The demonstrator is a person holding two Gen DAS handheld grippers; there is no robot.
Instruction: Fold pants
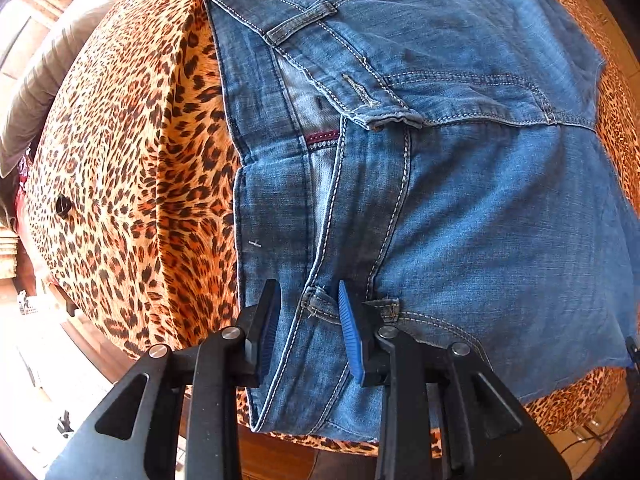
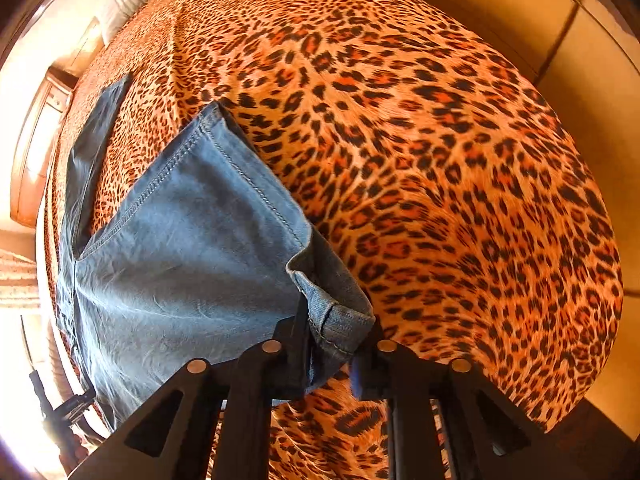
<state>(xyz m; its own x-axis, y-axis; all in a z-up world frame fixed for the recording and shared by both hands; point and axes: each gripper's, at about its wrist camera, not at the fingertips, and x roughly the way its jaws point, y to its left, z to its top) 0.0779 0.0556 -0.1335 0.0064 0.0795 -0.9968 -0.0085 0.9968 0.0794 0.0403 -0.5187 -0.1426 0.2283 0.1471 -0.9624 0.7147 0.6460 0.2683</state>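
Denim jeans (image 1: 460, 200) lie spread on a leopard-print bedspread (image 1: 132, 184), waistband toward the left gripper (image 1: 308, 332), which points down at them from above. Seen from the left wrist camera, bare bedspread falls away to the left of this gripper, and a grey pillow (image 1: 44, 84) sits far off beyond it on that side. Its two blue-padded fingers (image 1: 352, 340) stand partly apart, straddling a stitched seam and a belt loop (image 1: 320, 304) at the waistband; denim lies between the pads, the right pad against the cloth, while it cannot be told whether the left pad presses on it. Ahead of this gripper the open fly and a back pocket stretch away, and cloth continues to its right. Seen from the right wrist camera, the jeans' pale legs (image 2: 172, 256) run off to the left of the right gripper (image 2: 336, 344) and ahead of it, lying flat on the print. This gripper's fingers have narrowed around a hem cuff (image 2: 340, 320), which bunches up between them, the pads pinching its fold. To its right lies only patterned bedspread, with tiled floor (image 2: 592, 92) beyond the bed's edge.
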